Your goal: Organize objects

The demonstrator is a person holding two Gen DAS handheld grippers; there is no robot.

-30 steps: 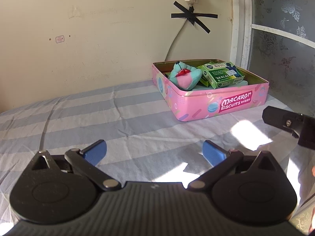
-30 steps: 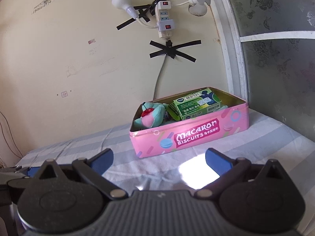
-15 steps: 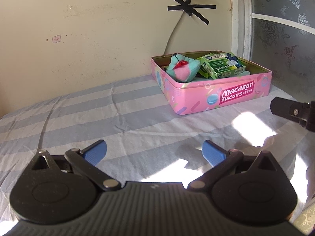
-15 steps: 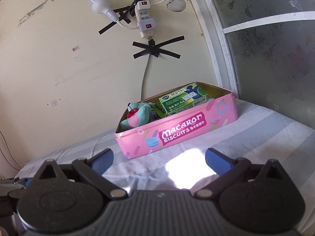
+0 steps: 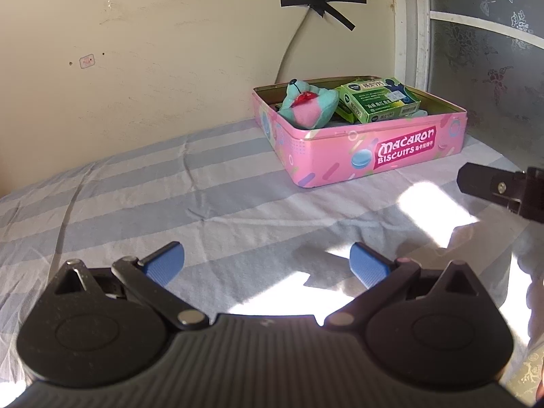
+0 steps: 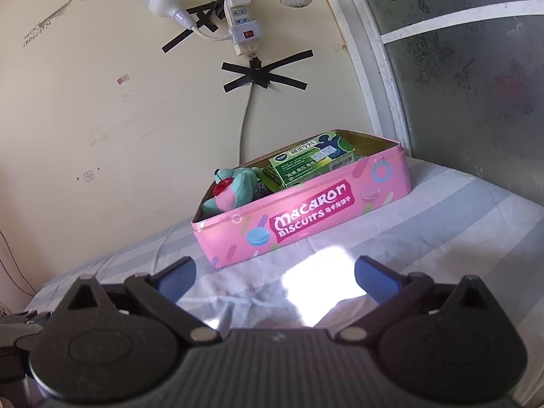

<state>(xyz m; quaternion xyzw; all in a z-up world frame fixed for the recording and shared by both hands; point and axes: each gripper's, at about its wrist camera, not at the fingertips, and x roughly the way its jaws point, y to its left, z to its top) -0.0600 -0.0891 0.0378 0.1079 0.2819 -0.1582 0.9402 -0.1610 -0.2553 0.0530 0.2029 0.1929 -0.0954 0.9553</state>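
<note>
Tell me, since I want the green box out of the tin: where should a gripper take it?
Probably from above, across the narrow width of the green box; it lies flat on top, above the pink tin rim, beside the plush toy.

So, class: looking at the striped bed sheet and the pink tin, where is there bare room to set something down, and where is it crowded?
The striped sheet lies bare from the wall to the pink Macaron Biscuits tin, and again in the sunlit strip between the tin and the right gripper. The tin itself is crowded: a plush toy beside stacked green boxes.
</note>
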